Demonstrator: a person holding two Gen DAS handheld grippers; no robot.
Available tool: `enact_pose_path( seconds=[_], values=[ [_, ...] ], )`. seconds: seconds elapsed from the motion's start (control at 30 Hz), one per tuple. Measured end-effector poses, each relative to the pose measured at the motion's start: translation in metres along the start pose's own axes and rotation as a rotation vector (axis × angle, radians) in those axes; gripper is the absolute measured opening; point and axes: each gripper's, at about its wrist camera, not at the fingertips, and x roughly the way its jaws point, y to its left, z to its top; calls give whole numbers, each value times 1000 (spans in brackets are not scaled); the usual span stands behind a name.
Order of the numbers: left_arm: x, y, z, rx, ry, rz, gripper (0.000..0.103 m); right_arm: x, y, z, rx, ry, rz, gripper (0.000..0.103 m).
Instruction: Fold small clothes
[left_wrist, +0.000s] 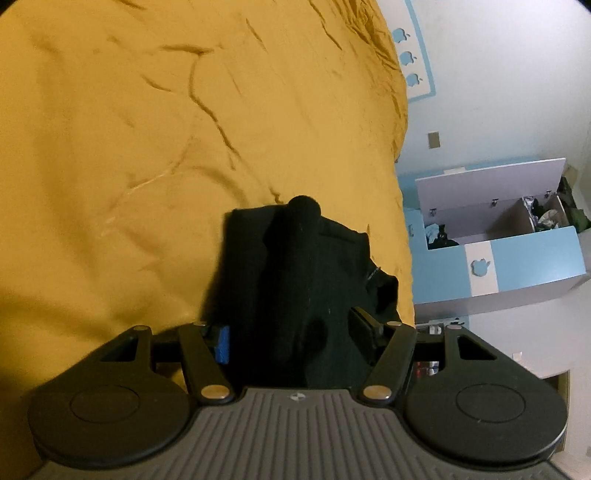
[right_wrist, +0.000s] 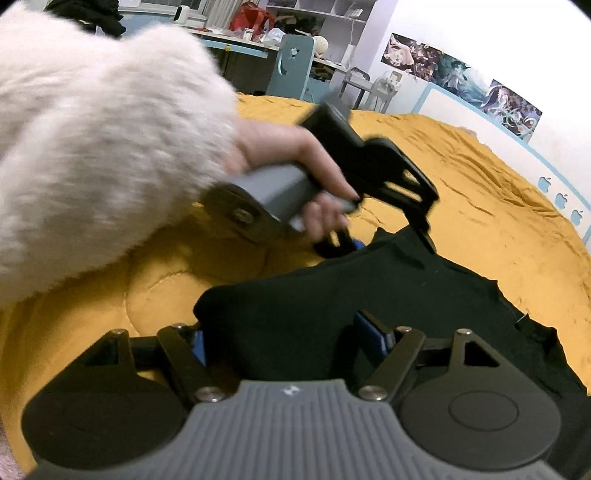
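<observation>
Now both tongs are down at the black cloth (right_wrist: 332, 306) on the yellow bed cover (left_wrist: 147, 147).

Both the left tongs (left_wrist: 295, 338) and the right tongs (right_wrist: 284, 343) are spread wide, with black cloth lying between their fingers and nothing pinched. From the right side, a hand (right_wrist: 295, 166) in a fluffy white sleeve (right_wrist: 92, 129) holds the left tongs. A blue toy box (left_wrist: 517, 258) stands open beside the bed.

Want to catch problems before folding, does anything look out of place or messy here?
The black garment lies bunched and uneven on the yellow bedspread near the edge of the bed, not spread flat. Both grippers, left and right, are open over it.
</observation>
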Motion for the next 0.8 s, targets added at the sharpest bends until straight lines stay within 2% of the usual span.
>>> enact_pose_path(
  seconds=[0.1, 0.2, 0.3, 0.37, 0.47, 0.57, 0.67, 0.73, 0.8],
  values=[
    [6, 1, 4, -33, -1, -23, 74, -1, 2, -1, -1, -7, -9, 76],
    [5, 7, 5, -73, 2, -31, 69, -3, 4, 0, -12, -18, -17, 76],
    [2, 13, 4, -91, -5, -16, 55, -5, 5, 0, -24, -29, -26, 76],
    [1, 15, 4, -88, -2, 15, 37, -5, 4, 0, -16, -30, -20, 76],
    [-1, 17, 4, -85, -1, 21, 32, -5, 2, -1, -11, -32, -5, 71],
    [-2, 15, 3, -65, -5, 33, 27, -5, 1, -1, -18, -32, 19, 58],
    [-2, 11, 2, -58, -7, 36, 26, -5, 3, 0, -6, -24, 33, 34],
    [-2, 9, 2, -55, -10, 34, 25, -6, 2, 0, -4, -30, 8, 14],
    [-3, 3, 1, -41, -14, 40, 25, -11, -2, 1, 15, -51, 3, 11]
  ],
)
